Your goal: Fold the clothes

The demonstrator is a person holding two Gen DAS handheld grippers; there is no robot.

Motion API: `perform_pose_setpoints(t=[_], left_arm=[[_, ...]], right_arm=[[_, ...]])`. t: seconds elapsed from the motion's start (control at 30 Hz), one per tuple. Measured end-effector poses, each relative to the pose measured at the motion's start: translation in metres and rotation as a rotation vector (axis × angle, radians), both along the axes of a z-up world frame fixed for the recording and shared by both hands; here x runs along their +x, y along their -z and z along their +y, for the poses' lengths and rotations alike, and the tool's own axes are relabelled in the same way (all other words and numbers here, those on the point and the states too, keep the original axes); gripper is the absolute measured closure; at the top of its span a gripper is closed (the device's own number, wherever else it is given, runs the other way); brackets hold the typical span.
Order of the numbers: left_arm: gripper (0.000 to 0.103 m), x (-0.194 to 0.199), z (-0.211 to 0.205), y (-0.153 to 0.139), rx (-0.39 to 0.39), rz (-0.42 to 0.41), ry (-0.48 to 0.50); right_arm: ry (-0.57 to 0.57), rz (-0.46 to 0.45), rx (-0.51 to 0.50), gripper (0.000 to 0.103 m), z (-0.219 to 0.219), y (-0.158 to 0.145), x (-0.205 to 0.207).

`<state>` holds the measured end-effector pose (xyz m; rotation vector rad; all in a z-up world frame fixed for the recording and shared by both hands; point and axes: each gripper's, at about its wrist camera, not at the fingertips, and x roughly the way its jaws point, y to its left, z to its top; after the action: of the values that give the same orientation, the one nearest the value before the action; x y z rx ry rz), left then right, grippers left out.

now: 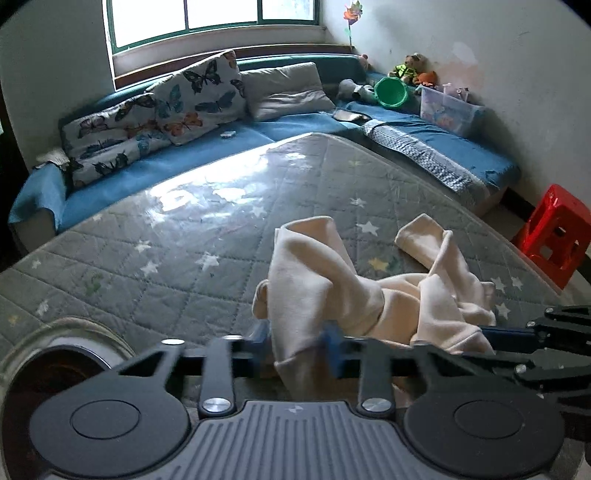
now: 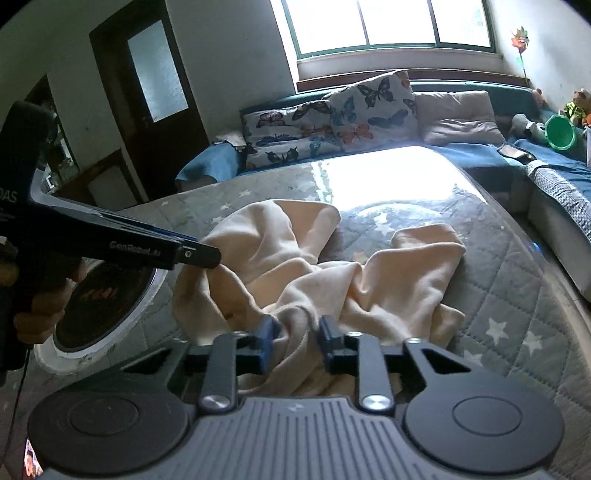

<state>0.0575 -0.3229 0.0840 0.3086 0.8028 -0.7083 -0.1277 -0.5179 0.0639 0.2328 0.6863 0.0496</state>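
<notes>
The cream fleece garment (image 2: 295, 266) lies crumpled at centre frame on the grey star-quilted mattress (image 2: 498, 295). The left gripper (image 1: 295, 338) and right gripper (image 2: 293, 332) each have their fingers pinching a bunched edge of it. To fold well, I judge both should pull apart evenly, tensioning that edge flat. At upper right, a clear plastic bin (image 1: 448, 110) holds indistinct items.

Place: a lived-in home sitting room.
Seating: blue corner sofa (image 1: 295, 122) under a window (image 1: 214, 18), with butterfly cushions (image 1: 199, 96).
Table: quilted star-print cover (image 1: 184, 229).
Clutter: soft toys (image 1: 413, 68), red stool (image 1: 554, 232).
</notes>
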Motion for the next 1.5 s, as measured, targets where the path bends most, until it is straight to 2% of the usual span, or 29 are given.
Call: perform_pose_setpoints(t=[0.1,0.4,0.57,0.8,0.9,0.93,1.03,1.13,1.23,1.4,1.5], left_arm=[[0.092,-0.003,0.010,-0.001,-0.019,0.003,0.010],[0.095,-0.030,0.060,-0.014,-0.056,-0.003,0.002],[0.095,-0.057,0.099,-0.012,-0.060,0.030,-0.005],[0.095,-0.096,0.139,0.002,-0.045,0.090,0.007],[0.095,-0.103,0.149,0.012,-0.040,0.114,0.007],[0.095,-0.104,0.152,0.015,-0.038,0.128,0.005],[0.094,-0.104,0.156,0.020,-0.033,0.135,0.002],[0.091,-0.103,0.157,0.020,-0.042,0.138,0.006],[0.080,-0.101,0.157,0.019,-0.036,0.125,0.012],[0.057,-0.093,0.155,0.015,-0.044,0.111,0.006],[0.056,-0.081,0.148,0.013,-0.063,0.101,-0.004]], right_arm=[[-0.013,-0.016,-0.003,0.093,0.003,-0.002,-0.005],[-0.100,-0.068,-0.034,0.094,0.022,-0.017,-0.043],[-0.185,-0.043,-0.037,0.094,0.041,-0.022,-0.077],[-0.299,0.042,-0.041,0.094,0.071,-0.017,-0.108],[-0.319,0.065,-0.051,0.089,0.077,-0.017,-0.111],[-0.322,0.070,-0.044,0.083,0.078,-0.019,-0.111],[-0.314,0.068,-0.040,0.080,0.075,-0.025,-0.112],[-0.292,0.055,-0.028,0.080,0.067,-0.030,-0.114],[-0.269,0.036,-0.021,0.079,0.059,-0.036,-0.113],[-0.151,0.020,-0.056,0.078,0.036,-0.032,-0.092],[-0.082,0.031,-0.047,0.078,0.020,-0.026,-0.075]])
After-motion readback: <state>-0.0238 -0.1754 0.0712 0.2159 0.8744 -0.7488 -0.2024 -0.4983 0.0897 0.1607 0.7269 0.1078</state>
